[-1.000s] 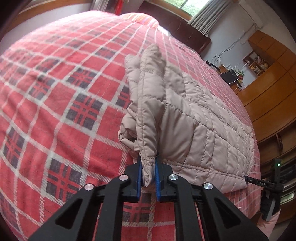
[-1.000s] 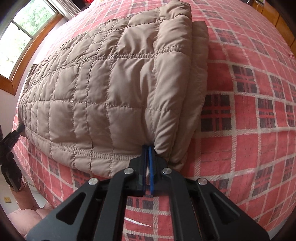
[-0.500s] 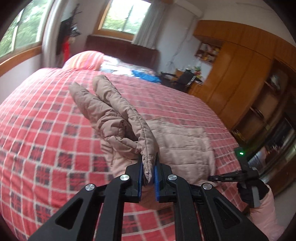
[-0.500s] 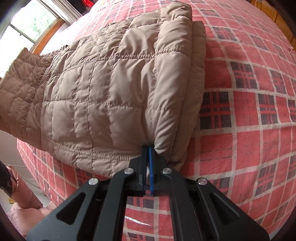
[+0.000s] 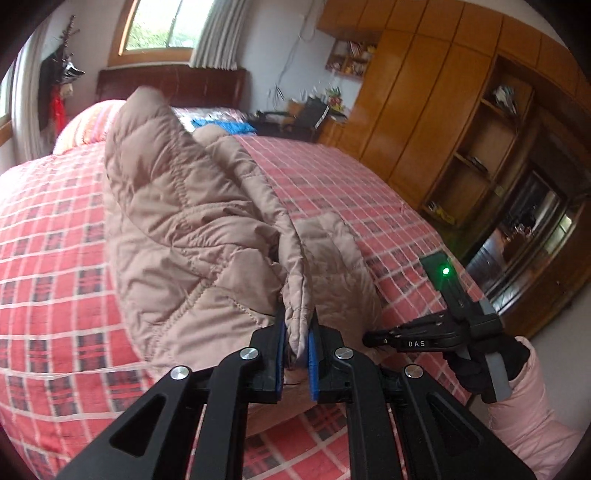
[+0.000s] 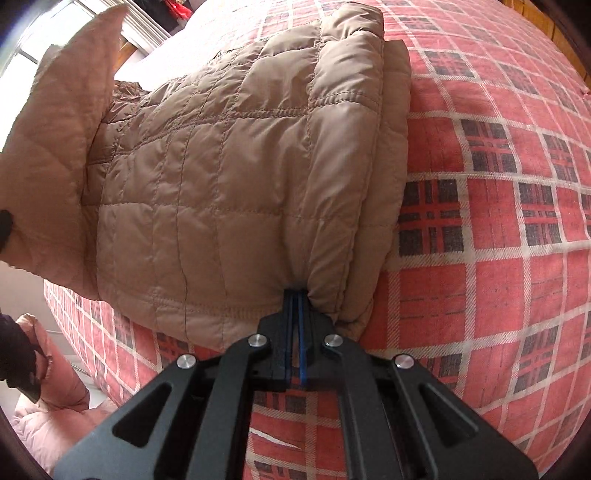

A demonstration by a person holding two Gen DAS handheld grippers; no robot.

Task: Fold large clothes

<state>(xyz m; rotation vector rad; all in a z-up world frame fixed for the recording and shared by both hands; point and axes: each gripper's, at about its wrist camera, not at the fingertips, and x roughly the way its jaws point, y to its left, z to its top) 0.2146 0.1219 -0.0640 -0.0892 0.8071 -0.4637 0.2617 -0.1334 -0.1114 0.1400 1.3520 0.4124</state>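
on the bed (image 6: 517, 184) with its red plaid cover, my left jaws (image 5: 295, 343) lift one end of the quilted jacket (image 6: 240, 166), right jaws (image 6: 295, 299) pinning its near-edge hem, fold half done.

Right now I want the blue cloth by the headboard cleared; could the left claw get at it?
Probably not: the left claw is shut on the jacket, and the blue cloth lies far across the bed.

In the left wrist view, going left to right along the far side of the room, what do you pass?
Dark clothes hanging on the wall → window → dark wooden headboard → small wall shelf of knick-knacks → tall wooden wardrobe doors → open wooden shelving.
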